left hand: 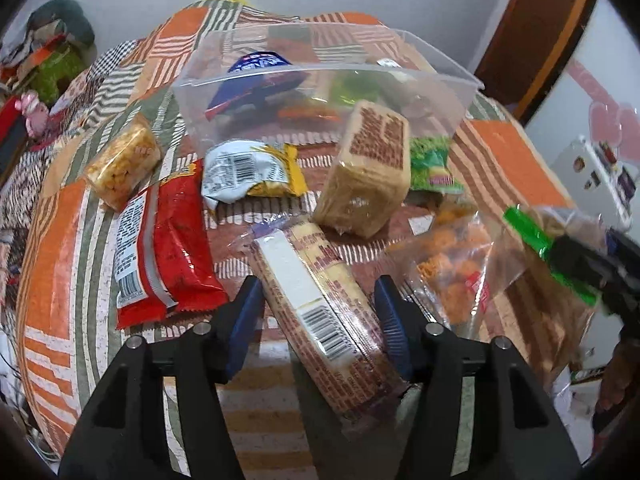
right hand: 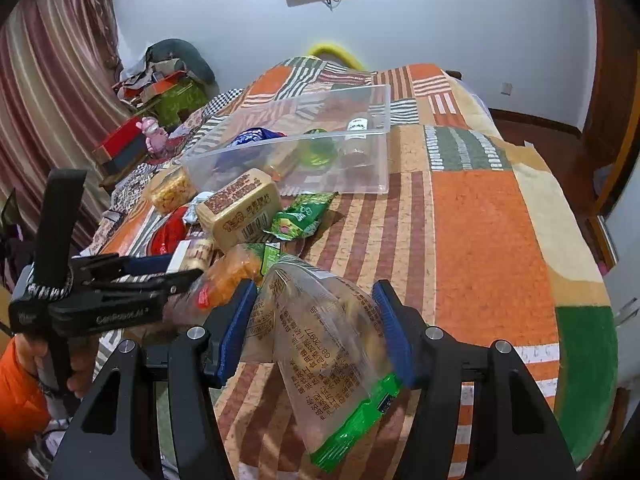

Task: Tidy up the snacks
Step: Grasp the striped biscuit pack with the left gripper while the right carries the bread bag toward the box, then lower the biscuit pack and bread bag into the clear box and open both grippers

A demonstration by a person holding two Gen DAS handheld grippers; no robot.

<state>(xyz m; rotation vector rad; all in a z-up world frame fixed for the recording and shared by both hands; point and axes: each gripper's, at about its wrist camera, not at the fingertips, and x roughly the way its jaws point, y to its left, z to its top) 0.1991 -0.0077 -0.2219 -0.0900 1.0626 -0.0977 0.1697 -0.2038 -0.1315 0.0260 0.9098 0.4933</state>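
Observation:
A clear plastic bin (left hand: 440,92) (right hand: 376,160) holding a few snacks sits on the patchwork bedspread. My left gripper (left hand: 320,320) has its jaws on both sides of a long cracker pack (left hand: 320,300), touching it. My right gripper (right hand: 316,328) holds a clear bag with a green strip (right hand: 320,340), also seen at the right of the left wrist view (left hand: 560,248). Loose snacks lie before the bin: a tan block pack (left hand: 368,172) (right hand: 240,208), a red packet (left hand: 160,248), a yellow-grey packet (left hand: 248,172), a popcorn-like bar (left hand: 124,160), a green packet (right hand: 304,216) and an orange snack bag (left hand: 452,268).
The bedspread (right hand: 480,220) spreads wide to the right of the bin. Boxes, a pink toy (right hand: 154,136) and clothes pile up at the far left by a curtain. The left gripper body (right hand: 100,292) shows at the left of the right wrist view.

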